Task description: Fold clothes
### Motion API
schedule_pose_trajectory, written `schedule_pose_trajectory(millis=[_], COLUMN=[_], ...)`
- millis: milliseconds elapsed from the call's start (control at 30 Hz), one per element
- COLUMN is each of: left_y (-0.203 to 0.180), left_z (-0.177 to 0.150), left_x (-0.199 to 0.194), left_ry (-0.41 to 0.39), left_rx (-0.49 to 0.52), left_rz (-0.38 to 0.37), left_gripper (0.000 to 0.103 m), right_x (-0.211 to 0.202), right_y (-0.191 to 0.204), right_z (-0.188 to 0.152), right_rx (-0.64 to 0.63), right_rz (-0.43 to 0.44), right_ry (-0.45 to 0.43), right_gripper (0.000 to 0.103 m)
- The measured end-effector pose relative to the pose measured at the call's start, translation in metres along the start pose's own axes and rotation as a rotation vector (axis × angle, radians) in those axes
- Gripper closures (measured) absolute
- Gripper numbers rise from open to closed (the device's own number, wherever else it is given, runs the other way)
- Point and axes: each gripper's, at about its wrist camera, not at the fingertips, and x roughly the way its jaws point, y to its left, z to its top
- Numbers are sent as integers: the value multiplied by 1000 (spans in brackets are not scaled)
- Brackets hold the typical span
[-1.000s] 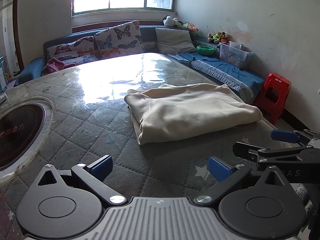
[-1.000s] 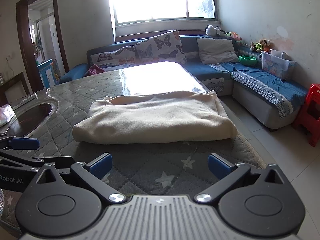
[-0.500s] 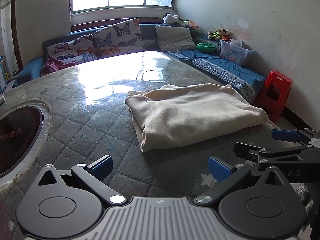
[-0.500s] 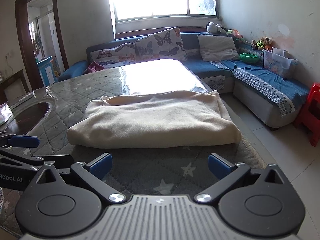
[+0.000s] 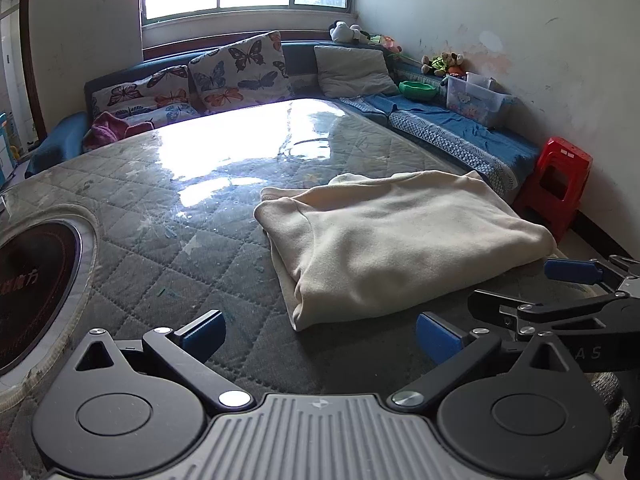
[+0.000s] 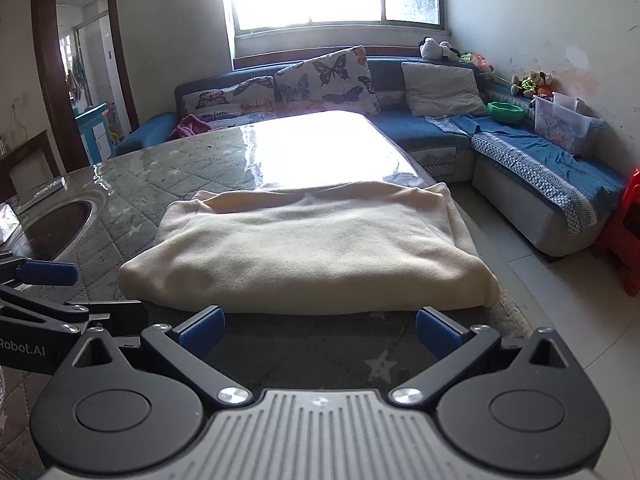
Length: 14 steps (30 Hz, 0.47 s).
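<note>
A cream garment (image 5: 396,236) lies folded into a thick rectangle on the quilted grey table (image 5: 168,216); it also shows in the right wrist view (image 6: 312,248). My left gripper (image 5: 320,338) is open and empty, just short of the garment's near left corner. My right gripper (image 6: 320,332) is open and empty, its blue pads (image 6: 202,330) right at the garment's near folded edge. The right gripper also shows at the right edge of the left wrist view (image 5: 560,292), and the left gripper at the left edge of the right wrist view (image 6: 44,288).
A round inset cooktop (image 5: 32,284) sits in the table at the left. A blue corner sofa (image 6: 520,160) with butterfly cushions (image 6: 324,80) runs behind and to the right. A red plastic stool (image 5: 556,184) stands on the floor past the table's right edge.
Both grippers have moved forward toward the garment, which now looks larger and nearer. The jaws stay open and the garment has not moved.
</note>
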Motion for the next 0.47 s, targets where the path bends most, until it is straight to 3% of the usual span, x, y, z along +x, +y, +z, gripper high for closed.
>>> schedule_pose_trajectory(millis=[467], left_y=[2], left_z=[7], left_x=[15], left_ry=[10], left_rx=[-3], left_rz=[12], left_gripper=[0], right_x=[15], right_y=[-3], right_z=[8], right_rx=[-6], right_rz=[-1], right_ry=[11], right_gripper=[0])
